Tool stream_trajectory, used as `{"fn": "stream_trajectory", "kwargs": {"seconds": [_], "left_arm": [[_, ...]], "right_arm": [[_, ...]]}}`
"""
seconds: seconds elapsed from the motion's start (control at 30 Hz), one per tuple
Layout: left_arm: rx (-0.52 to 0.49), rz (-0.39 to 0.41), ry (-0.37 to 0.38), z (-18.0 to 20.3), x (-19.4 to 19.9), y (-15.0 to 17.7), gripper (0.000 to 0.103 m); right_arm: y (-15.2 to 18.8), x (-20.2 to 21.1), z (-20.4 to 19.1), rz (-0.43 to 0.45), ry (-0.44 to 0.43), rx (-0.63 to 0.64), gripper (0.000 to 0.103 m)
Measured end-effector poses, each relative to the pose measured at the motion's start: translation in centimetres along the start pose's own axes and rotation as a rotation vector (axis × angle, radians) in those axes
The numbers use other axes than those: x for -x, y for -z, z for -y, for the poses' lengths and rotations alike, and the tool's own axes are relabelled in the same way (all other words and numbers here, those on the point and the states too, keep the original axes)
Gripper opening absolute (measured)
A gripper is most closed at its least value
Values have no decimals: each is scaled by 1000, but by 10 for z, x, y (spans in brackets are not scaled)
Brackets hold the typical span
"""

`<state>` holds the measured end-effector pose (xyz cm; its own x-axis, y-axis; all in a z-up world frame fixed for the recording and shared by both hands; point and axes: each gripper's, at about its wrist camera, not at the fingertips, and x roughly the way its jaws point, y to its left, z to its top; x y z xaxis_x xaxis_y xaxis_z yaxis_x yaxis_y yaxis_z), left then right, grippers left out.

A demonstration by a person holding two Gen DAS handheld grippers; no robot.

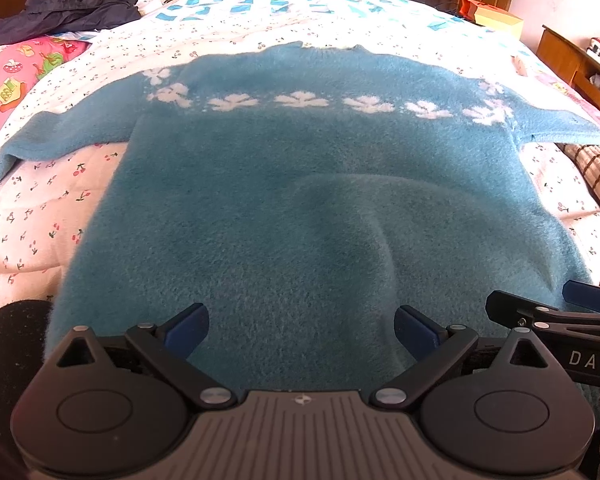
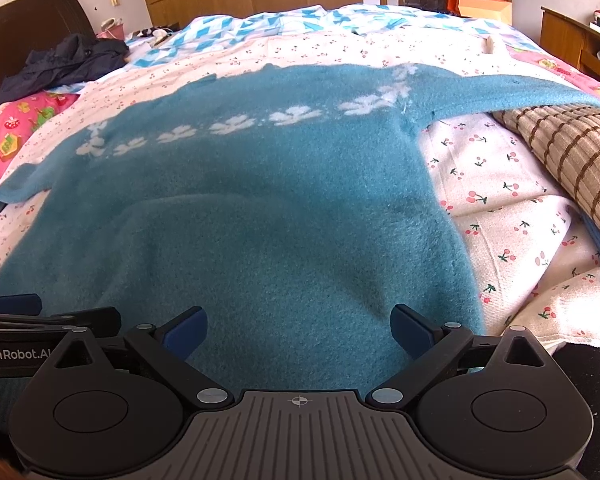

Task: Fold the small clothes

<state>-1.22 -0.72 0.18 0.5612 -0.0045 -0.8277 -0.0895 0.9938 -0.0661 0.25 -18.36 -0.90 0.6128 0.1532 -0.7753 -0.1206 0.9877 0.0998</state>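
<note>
A fuzzy blue sweater (image 1: 300, 208) with a row of white flowers across the chest lies flat on the bed, sleeves spread to both sides, collar at the far end. It also shows in the right wrist view (image 2: 268, 216). My left gripper (image 1: 302, 330) is open and empty just above the sweater's near hem, left of centre. My right gripper (image 2: 299, 330) is open and empty above the hem near the sweater's right edge. The right gripper (image 1: 556, 312) shows at the right of the left wrist view. The left gripper (image 2: 40, 316) shows at the left of the right wrist view.
The bed has a white cherry-print cover (image 2: 500, 200). A dark jacket (image 1: 68, 8) lies at the far left. A pink printed cloth (image 1: 16, 80) is on the left. A brown checked pillow (image 2: 572, 152) lies on the right. A wooden shelf (image 1: 572, 60) stands beyond the bed's right side.
</note>
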Motion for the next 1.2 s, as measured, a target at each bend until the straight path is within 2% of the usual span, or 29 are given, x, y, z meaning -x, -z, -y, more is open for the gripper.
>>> {"fn": "stream_trajectory", "kwargs": {"seconds": [0.43, 0.63, 0.8, 0.93, 1.2], "left_arm": [[-31, 24, 10, 5, 2, -5, 102], [-75, 56, 38, 18, 4, -17, 102], [-110, 80, 57, 32, 3, -30, 103], [-140, 101, 71, 45, 3, -43, 103], [-182, 174, 133, 86, 1, -82, 103]], "right_arm": [[-3, 2, 5, 22, 1, -19, 98], [-10, 3, 14, 35, 5, -49, 91], [-21, 9, 32, 85, 17, -80, 88], [-44, 18, 63, 151, 38, -146, 84], [-101, 34, 183, 291, 161, -400, 83]]}}
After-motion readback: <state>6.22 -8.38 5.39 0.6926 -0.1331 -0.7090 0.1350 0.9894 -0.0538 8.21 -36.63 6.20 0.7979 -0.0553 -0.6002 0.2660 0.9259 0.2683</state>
